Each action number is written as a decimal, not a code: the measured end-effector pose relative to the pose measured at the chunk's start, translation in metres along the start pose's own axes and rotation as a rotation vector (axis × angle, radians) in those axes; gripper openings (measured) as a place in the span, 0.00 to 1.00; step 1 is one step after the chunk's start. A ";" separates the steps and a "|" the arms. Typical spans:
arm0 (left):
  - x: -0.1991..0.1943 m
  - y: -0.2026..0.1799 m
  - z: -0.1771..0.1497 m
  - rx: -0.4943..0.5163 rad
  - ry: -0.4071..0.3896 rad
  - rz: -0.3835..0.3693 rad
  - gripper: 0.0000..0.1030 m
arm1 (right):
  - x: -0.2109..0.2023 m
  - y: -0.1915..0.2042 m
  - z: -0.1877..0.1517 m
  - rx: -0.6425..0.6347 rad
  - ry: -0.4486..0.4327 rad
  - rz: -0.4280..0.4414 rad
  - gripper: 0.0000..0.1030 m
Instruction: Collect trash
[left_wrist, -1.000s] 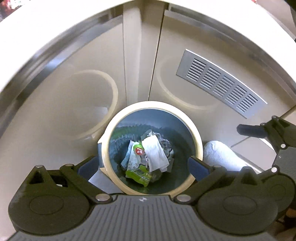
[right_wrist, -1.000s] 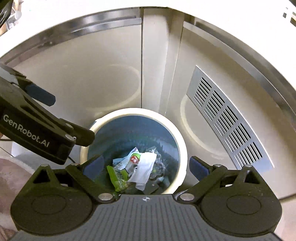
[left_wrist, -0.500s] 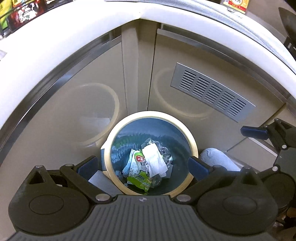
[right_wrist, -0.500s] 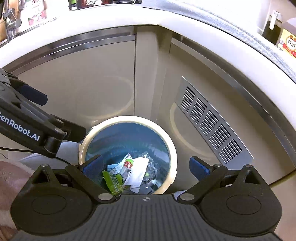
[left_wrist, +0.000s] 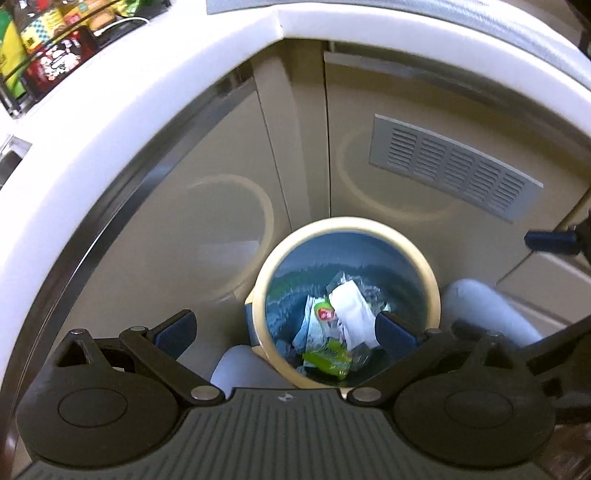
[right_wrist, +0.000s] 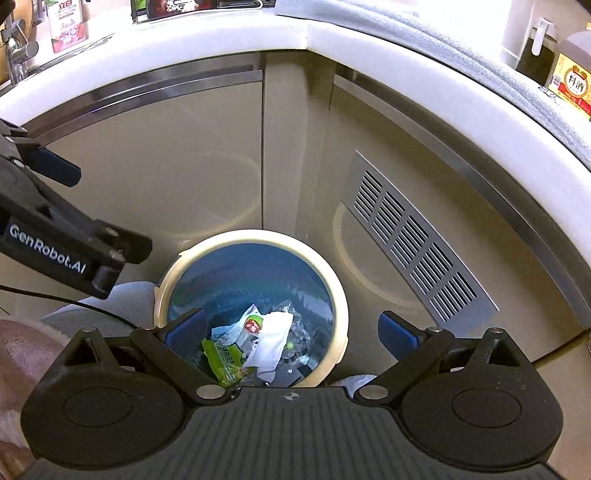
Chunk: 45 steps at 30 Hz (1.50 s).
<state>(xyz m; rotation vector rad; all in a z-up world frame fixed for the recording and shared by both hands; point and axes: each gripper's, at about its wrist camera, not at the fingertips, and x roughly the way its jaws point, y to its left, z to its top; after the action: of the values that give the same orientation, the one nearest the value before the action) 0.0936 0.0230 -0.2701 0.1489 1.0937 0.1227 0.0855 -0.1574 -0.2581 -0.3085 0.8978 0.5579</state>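
Observation:
A round bin with a cream rim (left_wrist: 347, 224) (right_wrist: 251, 235) and a blue liner stands on the floor in the corner under the counter. Inside lie a white tissue (left_wrist: 351, 306) (right_wrist: 275, 334), a green wrapper (left_wrist: 327, 356) (right_wrist: 221, 360), a packet with a red label (left_wrist: 324, 314) (right_wrist: 252, 325) and clear plastic. My left gripper (left_wrist: 284, 328) hangs open above the bin's left side, nothing between its fingers. My right gripper (right_wrist: 291, 330) is also open and empty, high over the bin. The left gripper's body (right_wrist: 48, 236) shows at the left of the right wrist view.
Beige cabinet doors meet in a corner behind the bin, with a grey vent grille (left_wrist: 454, 173) (right_wrist: 413, 240) on the right door. A white counter edge (left_wrist: 147, 85) (right_wrist: 258, 33) curves overhead, carrying packets and a bottle (right_wrist: 570, 77). A person's grey slippers (left_wrist: 484, 306) flank the bin.
Both grippers have risen and pulled back from the bin, so the counter top and its goods now show. The bin looks smaller and has shifted right in the left wrist view. Jaws stayed open.

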 end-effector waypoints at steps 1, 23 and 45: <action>0.002 0.001 0.000 0.006 0.009 -0.005 1.00 | 0.000 0.000 0.000 0.000 0.001 0.000 0.96; 0.019 0.003 -0.009 -0.056 0.135 -0.052 1.00 | 0.003 -0.006 -0.002 -0.004 0.042 -0.069 0.97; 0.019 0.000 -0.010 -0.039 0.129 -0.043 1.00 | 0.009 -0.005 -0.001 -0.005 0.061 -0.062 0.97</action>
<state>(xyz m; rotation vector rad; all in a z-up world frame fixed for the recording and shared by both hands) 0.0931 0.0271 -0.2914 0.0832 1.2214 0.1158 0.0919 -0.1587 -0.2658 -0.3580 0.9425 0.4961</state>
